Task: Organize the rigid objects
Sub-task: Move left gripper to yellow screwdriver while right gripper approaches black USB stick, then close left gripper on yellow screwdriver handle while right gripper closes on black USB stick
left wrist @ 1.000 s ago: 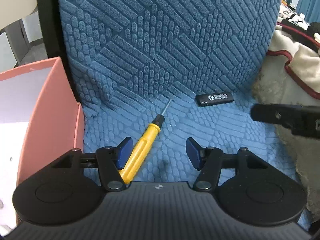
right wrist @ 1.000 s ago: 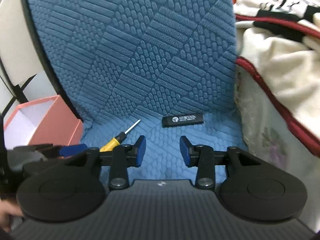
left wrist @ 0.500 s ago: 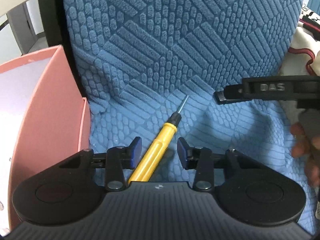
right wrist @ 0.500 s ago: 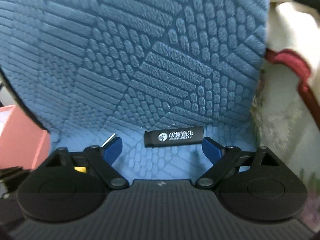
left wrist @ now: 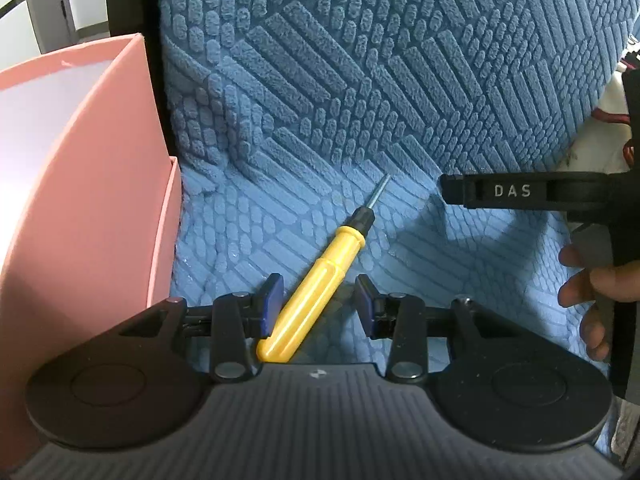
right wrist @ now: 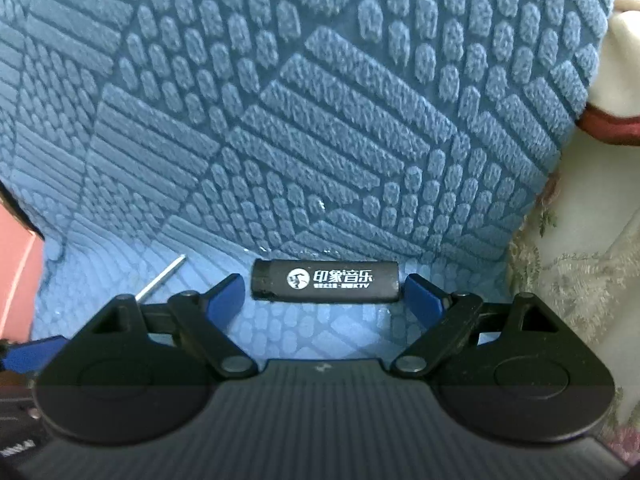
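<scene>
A yellow-handled screwdriver [left wrist: 320, 276] lies on the blue textured seat cushion [left wrist: 248, 240], tip pointing up and right. My left gripper [left wrist: 318, 300] is open, its blue pads on either side of the handle, the left pad close to it. A black lighter with white print [right wrist: 326, 281] lies crosswise on the cushion. My right gripper [right wrist: 324, 296] is open wide, its pads flanking the lighter's two ends without touching. The screwdriver's metal shaft [right wrist: 162, 278] shows at the left in the right wrist view.
A pink open box [left wrist: 80, 184] stands against the cushion's left edge. The upright blue backrest [left wrist: 360, 60] rises just behind both objects. A cream blanket with red trim [right wrist: 592, 208] lies to the right. The right gripper's black body [left wrist: 528, 192] and the hand holding it [left wrist: 596, 288] show at the right of the left wrist view.
Both grippers have moved forward and down onto their objects. The left jaws have narrowed around the screwdriver handle. The right jaws have opened wide around the lighter.
</scene>
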Demonstrator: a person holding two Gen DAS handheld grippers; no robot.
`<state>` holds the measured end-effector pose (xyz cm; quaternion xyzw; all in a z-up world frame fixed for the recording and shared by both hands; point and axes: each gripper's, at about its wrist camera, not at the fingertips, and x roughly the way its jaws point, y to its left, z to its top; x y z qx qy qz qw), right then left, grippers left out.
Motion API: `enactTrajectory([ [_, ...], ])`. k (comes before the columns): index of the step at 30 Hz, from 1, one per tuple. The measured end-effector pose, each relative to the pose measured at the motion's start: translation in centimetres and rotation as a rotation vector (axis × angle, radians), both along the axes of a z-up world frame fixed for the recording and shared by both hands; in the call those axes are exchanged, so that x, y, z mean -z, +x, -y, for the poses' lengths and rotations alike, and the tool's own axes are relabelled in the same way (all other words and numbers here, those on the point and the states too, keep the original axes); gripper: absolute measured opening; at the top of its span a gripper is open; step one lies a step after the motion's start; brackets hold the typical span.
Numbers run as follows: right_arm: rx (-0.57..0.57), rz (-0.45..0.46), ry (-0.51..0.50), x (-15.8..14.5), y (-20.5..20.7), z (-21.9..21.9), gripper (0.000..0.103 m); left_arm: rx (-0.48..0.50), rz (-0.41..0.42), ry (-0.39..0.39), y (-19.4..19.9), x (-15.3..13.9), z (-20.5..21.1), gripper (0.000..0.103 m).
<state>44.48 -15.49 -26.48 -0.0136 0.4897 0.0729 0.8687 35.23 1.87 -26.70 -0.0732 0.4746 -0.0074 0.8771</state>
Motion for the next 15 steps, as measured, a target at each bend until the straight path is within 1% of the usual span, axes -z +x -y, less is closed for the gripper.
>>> enactTrajectory([
  [5, -0.003, 0.013, -0.011, 0.5, 0.1, 0.0, 0.089, 0.026, 0.004, 0.049, 0.1, 0.1, 0.7, 0.044],
  [7, -0.017, 0.018, -0.028, 1.1, -0.3, -0.9, 0.089, 0.042, 0.005, 0.062, 0.0, 0.1, 0.9, 0.034],
  [9, -0.023, 0.022, -0.034, 1.3, -0.8, -1.4, 0.089, 0.064, 0.010, 0.075, -0.1, 0.0, 1.2, 0.030],
  [12, -0.020, 0.026, -0.028, 1.4, -1.1, -1.3, 0.085, 0.077, 0.012, 0.069, -0.3, 0.1, 1.2, 0.028],
  [15, -0.018, 0.014, -0.013, 1.2, -0.8, -1.2, 0.085, 0.078, 0.011, 0.049, -0.5, 0.1, 1.1, 0.027],
])
